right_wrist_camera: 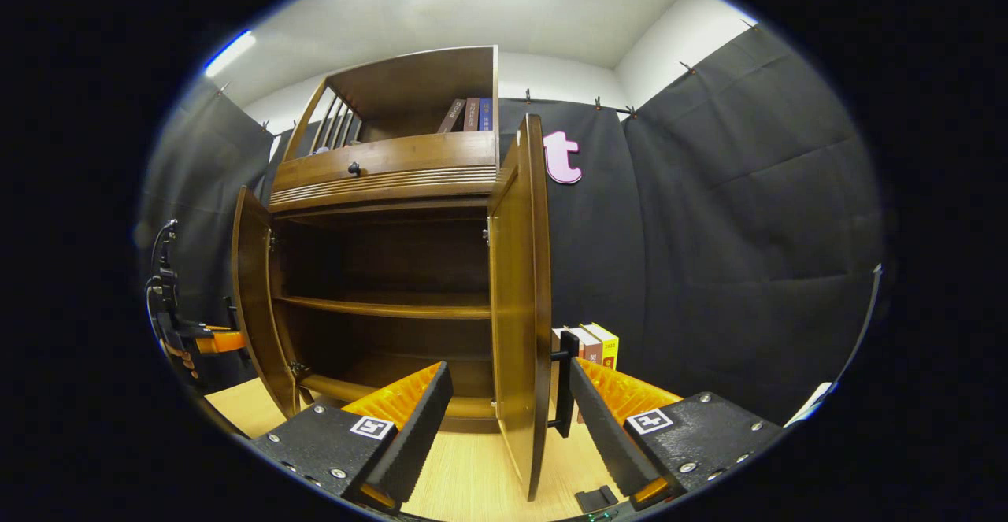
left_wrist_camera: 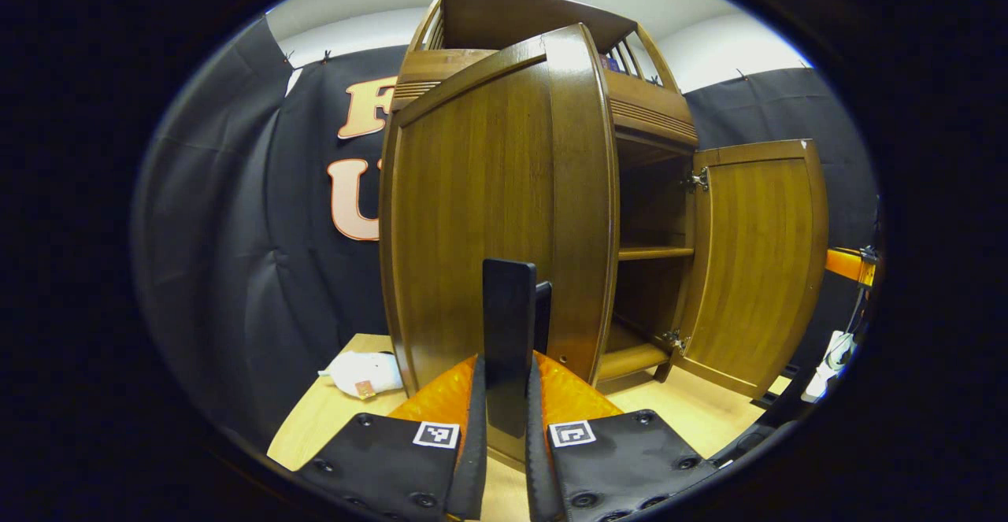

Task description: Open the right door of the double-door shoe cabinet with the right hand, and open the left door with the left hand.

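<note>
Standing open on both sides, the shoe cabinet rises straight ahead of the right gripper and shows a dark inside with one shelf across the middle and a bottom board below; nothing can be made out on either level. The right door is swung out edge-on toward this gripper, and its lower edge sits in the wide gap between the spread fingers, with the dark door handle just inside the right-hand finger; whether that finger touches it cannot be told. The left door stands open farther off to the left. Above the doors runs a drawer with a small dark knob, and the open top shelf above it holds a few books leaning together. More books stand on the floor beyond the right door.

In the left gripper view the left gripper has its fingers drawn close on the dark upright handle of the left door, pinching it from both sides, and the door's outer face fills the space ahead. To the right of it the cabinet's inside and the right door are seen. A white cloth bundle lies on the pale wood floor to the gripper's left, beside the door's lower corner
</note>
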`<control>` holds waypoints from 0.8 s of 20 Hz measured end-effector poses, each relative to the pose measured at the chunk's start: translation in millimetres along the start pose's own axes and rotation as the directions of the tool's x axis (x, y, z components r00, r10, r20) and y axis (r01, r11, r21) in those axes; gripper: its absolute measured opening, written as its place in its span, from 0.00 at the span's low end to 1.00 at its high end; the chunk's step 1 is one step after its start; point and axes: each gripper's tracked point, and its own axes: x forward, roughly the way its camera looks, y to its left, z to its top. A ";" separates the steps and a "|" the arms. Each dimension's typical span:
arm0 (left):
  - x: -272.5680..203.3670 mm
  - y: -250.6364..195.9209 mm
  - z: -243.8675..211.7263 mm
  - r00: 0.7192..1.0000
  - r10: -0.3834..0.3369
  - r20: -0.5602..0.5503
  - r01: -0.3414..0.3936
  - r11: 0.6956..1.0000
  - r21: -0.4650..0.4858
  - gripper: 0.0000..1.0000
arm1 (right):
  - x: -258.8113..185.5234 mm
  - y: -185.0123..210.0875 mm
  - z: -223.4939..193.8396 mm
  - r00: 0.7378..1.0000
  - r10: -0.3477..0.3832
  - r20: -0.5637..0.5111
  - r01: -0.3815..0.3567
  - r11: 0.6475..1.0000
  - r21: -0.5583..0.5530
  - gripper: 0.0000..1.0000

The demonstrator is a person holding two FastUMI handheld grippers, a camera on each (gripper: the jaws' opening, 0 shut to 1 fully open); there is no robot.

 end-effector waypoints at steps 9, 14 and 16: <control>-28.9 42.8 -0.4 0.997 0.071 0.003 -0.071 0.997 0.031 0.21 | 4.1 24.1 3.3 0.999 0.033 -0.005 -0.033 0.999 0.001 0.92; -40.4 69.1 -0.4 0.996 0.084 0.009 -0.084 0.996 0.018 0.20 | 2.0 45.1 4.6 0.998 0.065 -0.007 -0.064 0.998 0.003 0.92; -43.9 72.4 -3.4 0.998 0.067 0.010 -0.067 0.998 0.007 0.22 | 2.3 55.0 6.5 0.997 0.078 -0.006 -0.078 0.997 -0.003 0.92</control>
